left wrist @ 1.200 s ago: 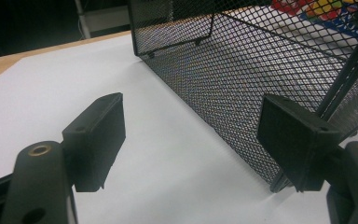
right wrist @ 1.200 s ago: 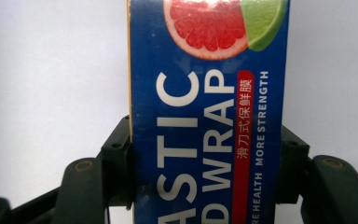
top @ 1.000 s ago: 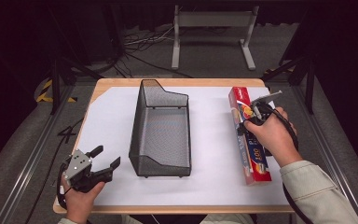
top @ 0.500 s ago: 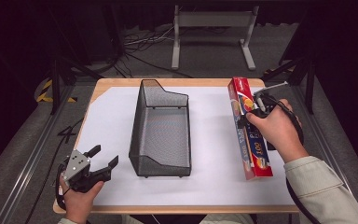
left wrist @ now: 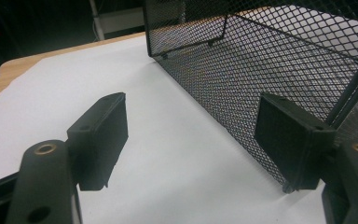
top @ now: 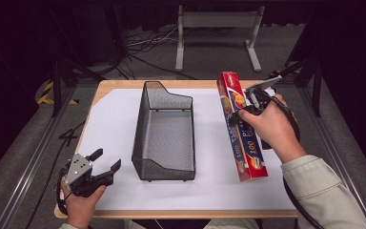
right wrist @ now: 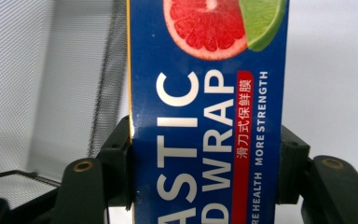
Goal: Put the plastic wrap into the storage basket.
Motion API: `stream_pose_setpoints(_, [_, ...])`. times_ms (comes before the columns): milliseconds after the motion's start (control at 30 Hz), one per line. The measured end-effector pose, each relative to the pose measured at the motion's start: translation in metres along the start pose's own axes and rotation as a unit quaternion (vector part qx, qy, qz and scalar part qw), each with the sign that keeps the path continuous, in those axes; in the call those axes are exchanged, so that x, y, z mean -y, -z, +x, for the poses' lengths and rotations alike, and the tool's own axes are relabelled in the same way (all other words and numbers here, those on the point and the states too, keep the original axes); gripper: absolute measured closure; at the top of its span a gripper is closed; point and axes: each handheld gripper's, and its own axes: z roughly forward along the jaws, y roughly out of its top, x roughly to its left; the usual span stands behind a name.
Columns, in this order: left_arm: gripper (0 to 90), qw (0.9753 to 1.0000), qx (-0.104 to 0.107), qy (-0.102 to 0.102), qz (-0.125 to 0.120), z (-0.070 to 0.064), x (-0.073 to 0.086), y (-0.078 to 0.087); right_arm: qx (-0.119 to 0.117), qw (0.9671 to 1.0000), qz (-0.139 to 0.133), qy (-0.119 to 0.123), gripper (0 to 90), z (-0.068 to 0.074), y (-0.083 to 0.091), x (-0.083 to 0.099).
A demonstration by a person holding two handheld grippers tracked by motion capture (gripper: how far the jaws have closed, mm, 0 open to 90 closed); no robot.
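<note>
Both jaws of the right gripper (right wrist: 205, 172) clamp the plastic wrap box (right wrist: 207, 116).

Black tongs (top: 106, 164), beige sleeve (top: 321, 195)

High view: fixed above the person's edge of the table (top: 124, 88), angled forward and down; takes in the whole tabletop and floor beyond. Left gripper view: low over the white sheet (left wrist: 177, 135), looking along its 2 spread jaws at the near corner of the wire mesh basket (left wrist: 279, 60), close. Right gripper view: very close on the plastic wrap box (right wrist: 209, 121). All 3 views share the basket.
</note>
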Motion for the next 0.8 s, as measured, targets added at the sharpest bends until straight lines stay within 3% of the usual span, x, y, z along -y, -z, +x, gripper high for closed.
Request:
stream_pose_setpoints(400, [26.5, 1.0000, -0.004, 0.001, -0.002, 0.001, 0.001, 0.002, -0.016, 0.9995, 0.014, 0.021, 39.8, 0.050, -0.004, -0.006])
stream_pose_setpoints(533, [26.4, 1.0000, -0.006, 0.003, -0.003, 0.002, 0.000, -0.001, -0.032, 0.9990, 0.017, 0.024, 39.7, 0.063, -0.005, -0.008])
stream_pose_setpoints(800, [26.3, 0.9999, -0.009, 0.004, -0.005, 0.002, -0.002, -0.003, -0.040, 0.9985, 0.023, 0.028, 39.7, 0.089, -0.008, -0.011])
